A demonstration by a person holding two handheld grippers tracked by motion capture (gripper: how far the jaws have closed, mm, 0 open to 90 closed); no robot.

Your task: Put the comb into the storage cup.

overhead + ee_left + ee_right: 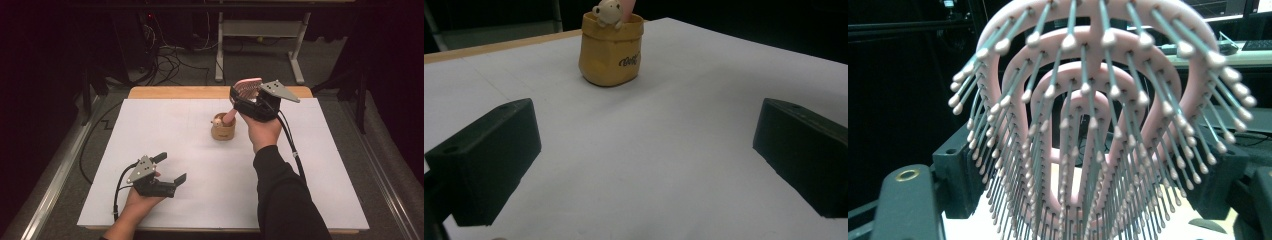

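Observation:
A pink hairbrush (248,85) with ball-tipped bristles (1088,115) stands tilted, its handle (229,116) reaching down into a small yellow pot (223,129). My right gripper (246,98) is shut on the brush head, with a black jaw on each side of it in the right gripper view. The pot (610,50) has a little white bear figure (607,11) at its rim and the pink handle (626,7) behind it. My left gripper (172,167) rests near the table's front left, open and with nothing between its jaws (644,165), pointing toward the pot.
A white sheet (175,130) covers the wooden table (165,92). Behind the table stand a desk frame (260,30) and loose cables (165,60) on the floor. The right gripper's cable (292,147) trails along the sleeve.

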